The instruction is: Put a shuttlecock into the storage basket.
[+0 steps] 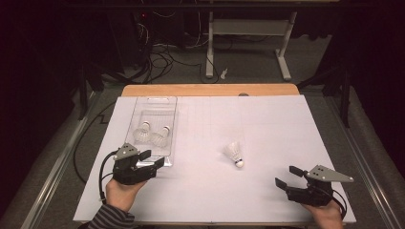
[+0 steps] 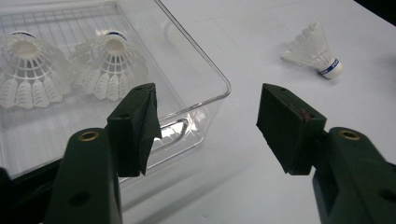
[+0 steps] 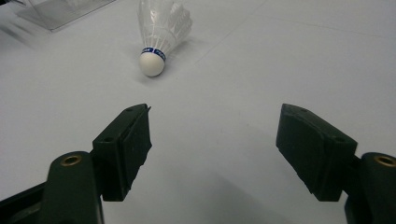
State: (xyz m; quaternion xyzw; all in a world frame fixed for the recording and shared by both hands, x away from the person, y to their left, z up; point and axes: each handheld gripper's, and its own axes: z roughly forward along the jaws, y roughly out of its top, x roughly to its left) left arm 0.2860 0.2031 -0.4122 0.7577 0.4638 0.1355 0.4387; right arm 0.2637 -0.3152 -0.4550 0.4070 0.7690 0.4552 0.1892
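A clear plastic tray [image 1: 155, 110] lies at the left of the white table and holds two white shuttlecocks [image 1: 142, 134] [image 1: 160, 138] standing cork-up. A third shuttlecock [image 1: 234, 154] lies on its side mid-table, cork toward me. My left gripper [image 1: 152, 159] is open at the tray's near right corner. In the left gripper view the left gripper [image 2: 208, 98] straddles the tray's corner wall [image 2: 187, 126], with the two shuttlecocks [image 2: 28, 70] [image 2: 112, 65] inside and the loose shuttlecock [image 2: 315, 49] far right. My right gripper [image 1: 288, 176] is open near the front right. In the right gripper view the right gripper [image 3: 212, 114] faces the loose shuttlecock [image 3: 161, 28] with nothing between its jaws.
A white sheet [image 1: 267, 124] covers the table, and a wooden edge [image 1: 210, 89] shows at the back. Beyond it are a white desk frame [image 1: 248, 28], floor cables [image 1: 157, 62] and a small white object [image 1: 223, 73] on the floor. Dark metal rails [image 1: 57, 162] run along both sides.
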